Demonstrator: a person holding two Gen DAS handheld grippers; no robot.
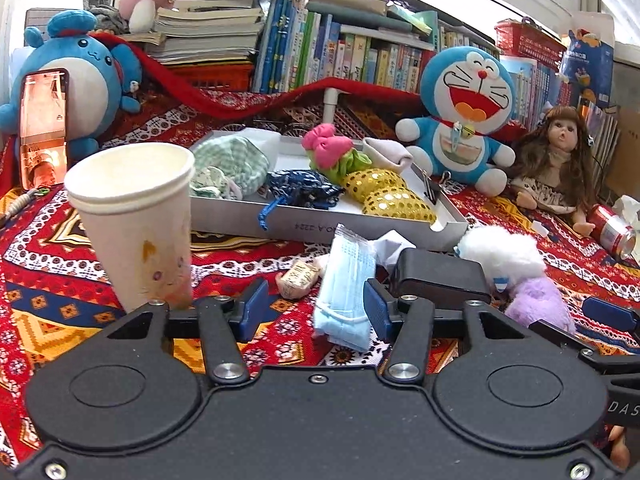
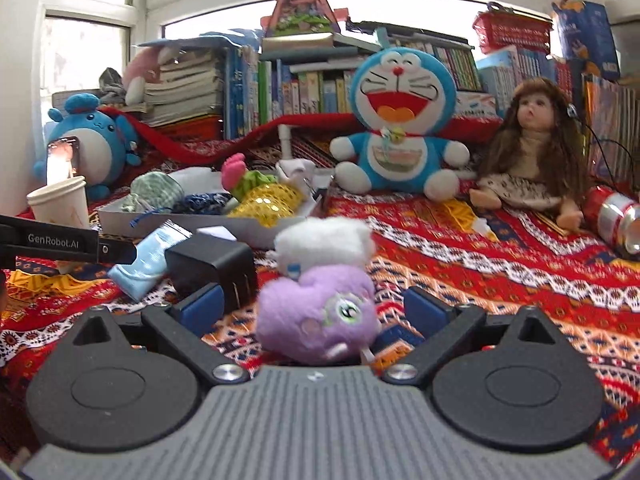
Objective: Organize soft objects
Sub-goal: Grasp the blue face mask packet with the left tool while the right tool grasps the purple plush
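Left wrist view: the left gripper stands released, fingers spread above the patterned cloth; a packaged blue face mask lies just beside its right finger, not grasped. The grey tray behind holds soft items.

Right wrist view: the right gripper is likewise released, its fingers flanking the purple-and-white plush toy, which lies on the cloth between them; contact cannot be confirmed.
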